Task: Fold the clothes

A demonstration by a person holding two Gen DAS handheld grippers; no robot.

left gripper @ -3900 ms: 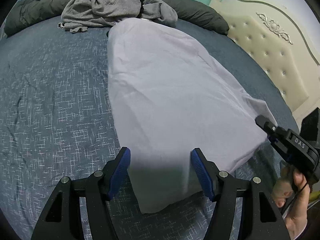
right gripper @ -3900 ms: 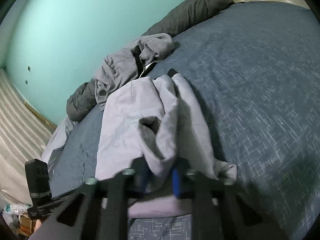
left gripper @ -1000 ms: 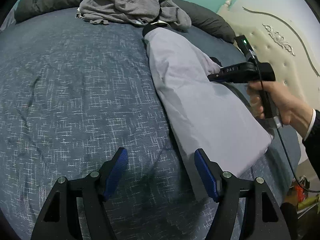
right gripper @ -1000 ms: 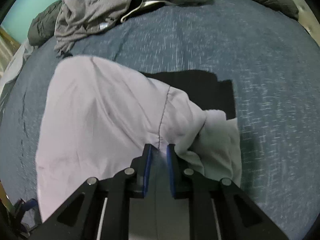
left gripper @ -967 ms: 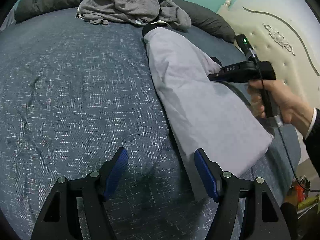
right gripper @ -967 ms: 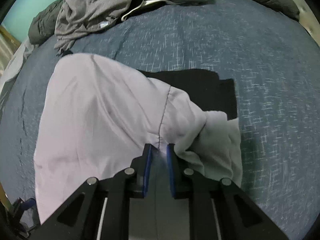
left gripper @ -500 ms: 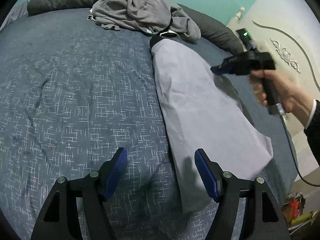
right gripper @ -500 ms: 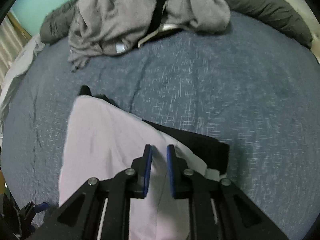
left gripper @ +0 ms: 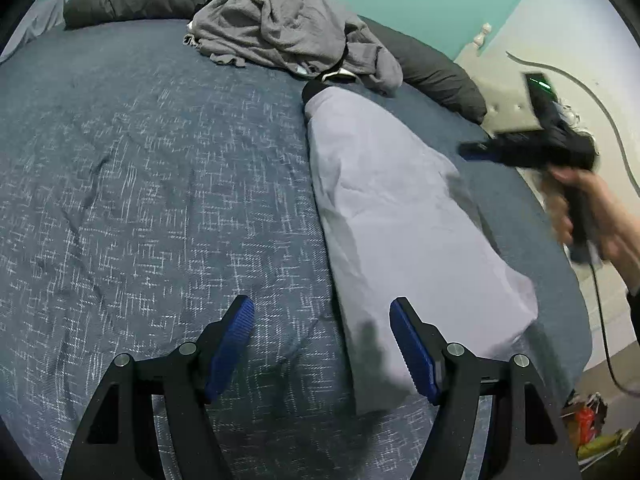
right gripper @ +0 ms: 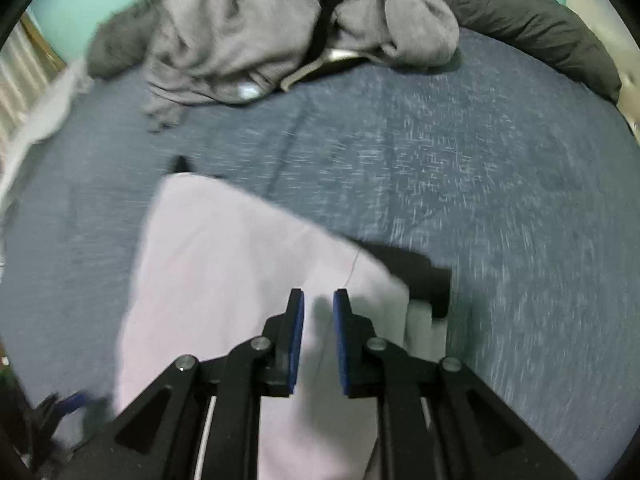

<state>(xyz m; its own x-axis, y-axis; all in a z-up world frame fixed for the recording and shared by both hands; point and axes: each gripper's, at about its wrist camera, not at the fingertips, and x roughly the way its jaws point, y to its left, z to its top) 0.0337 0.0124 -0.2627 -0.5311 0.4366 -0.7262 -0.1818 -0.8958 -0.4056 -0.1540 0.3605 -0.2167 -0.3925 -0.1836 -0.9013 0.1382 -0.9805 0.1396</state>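
Note:
A pale lavender garment (left gripper: pixel 400 208) lies folded into a long strip on the blue bed cover (left gripper: pixel 140 180). A black piece (left gripper: pixel 312 90) pokes out at its far end. My left gripper (left gripper: pixel 322 328) hovers open over the strip's near left edge, holding nothing. My right gripper (left gripper: pixel 470 150), blurred and held by a hand (left gripper: pixel 600 216), is lifted above the strip's right side. In the right wrist view the garment (right gripper: pixel 224 272) lies below that gripper (right gripper: pixel 318 320), whose fingers stand close together with nothing between them. Black cloth (right gripper: pixel 416 272) shows under the strip's right edge.
A crumpled grey clothes pile (left gripper: pixel 280 28) lies at the far side of the bed, against a dark rolled duvet (left gripper: pixel 432 76). A cream tufted headboard (left gripper: pixel 504 108) stands to the right. Bare blue cover spreads left of the garment. Clutter on the floor (left gripper: pixel 588 420) lies past the bed's right edge.
My right gripper let go of the lavender fabric and rose off it, drawing back to the right. The sleeve now lies folded in. My left gripper stayed open and shifted slightly.

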